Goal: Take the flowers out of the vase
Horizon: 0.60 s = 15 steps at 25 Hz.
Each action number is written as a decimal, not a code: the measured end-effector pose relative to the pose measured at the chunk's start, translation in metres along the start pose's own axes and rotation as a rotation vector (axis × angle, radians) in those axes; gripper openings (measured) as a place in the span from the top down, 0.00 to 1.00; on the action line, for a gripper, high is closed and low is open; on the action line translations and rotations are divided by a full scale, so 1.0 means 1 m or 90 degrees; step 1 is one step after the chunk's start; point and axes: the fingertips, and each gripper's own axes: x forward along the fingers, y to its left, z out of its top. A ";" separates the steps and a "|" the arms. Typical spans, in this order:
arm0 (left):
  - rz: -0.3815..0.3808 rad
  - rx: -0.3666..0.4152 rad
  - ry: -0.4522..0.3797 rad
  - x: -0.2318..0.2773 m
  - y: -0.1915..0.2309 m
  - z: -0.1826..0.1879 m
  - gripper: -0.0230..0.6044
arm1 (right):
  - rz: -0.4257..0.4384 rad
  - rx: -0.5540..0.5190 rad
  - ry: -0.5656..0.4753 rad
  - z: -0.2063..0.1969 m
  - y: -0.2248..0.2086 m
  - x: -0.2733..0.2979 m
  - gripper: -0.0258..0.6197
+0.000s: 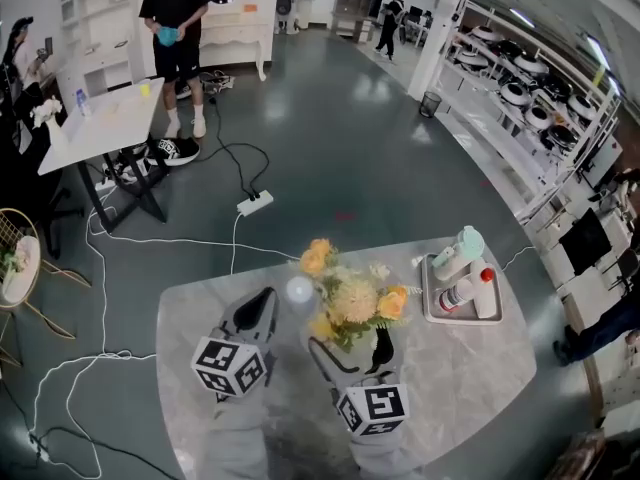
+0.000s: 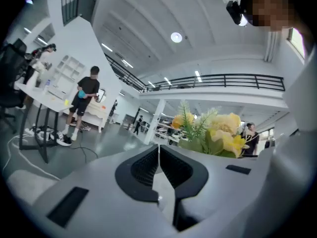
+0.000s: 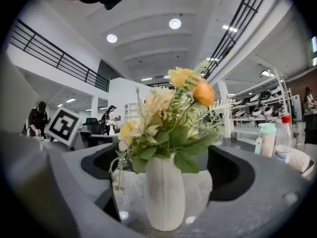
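on the marble bench [image 1: 470, 373], near its middle, the vase [image 3: 165, 197] is standing upright with the flowers [image 3: 173, 113] all sitting in its neck, so nothing is looking removed yet. the right gripper [image 1: 351, 351] is reaching in from the near side, its fingers [image 3: 233, 175] spreading wide with the vase standing between them; no pad seems to be touching the ribbed wall, though the gap on either side is looking small. the left gripper [image 2: 159, 157] is hanging just to the left of the bouquet, its fingers [image 2: 143, 170] pressing together on nothing, and the blooms are showing off to its right, not in its line. judging from this, the step in hand is bracing the vase before the pull. the next move is likely calling for the right fingers to be closing on the vase body and holding it down, while the left fingers are parting and coming across to the stems just above the rim, low enough to be gathering the whole bunch and not crushing the heads. off to the right a tray [image 1: 430, 313] is carrying bottles [image 1: 467, 290], well apart from the work.
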 end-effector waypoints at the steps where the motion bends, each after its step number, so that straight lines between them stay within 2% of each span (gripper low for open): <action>1: -0.034 0.016 0.020 0.020 -0.006 -0.003 0.96 | 0.006 -0.010 -0.001 0.000 -0.002 0.000 0.10; 4: -0.133 0.049 0.080 0.057 -0.039 -0.023 0.96 | 0.027 -0.026 -0.008 -0.002 -0.003 0.001 0.10; 6: -0.184 0.042 0.081 0.063 -0.060 -0.030 0.96 | 0.042 -0.033 -0.010 -0.004 -0.001 0.003 0.10; 10: -0.243 0.038 0.051 0.060 -0.088 -0.029 0.96 | 0.070 -0.021 -0.011 -0.005 -0.004 0.004 0.10; 13: -0.260 0.057 0.049 0.056 -0.101 -0.026 0.96 | 0.065 -0.012 -0.040 0.005 -0.010 -0.003 0.10; 15: -0.260 0.061 0.048 0.051 -0.105 -0.025 0.96 | 0.041 -0.015 -0.063 0.013 -0.016 -0.012 0.30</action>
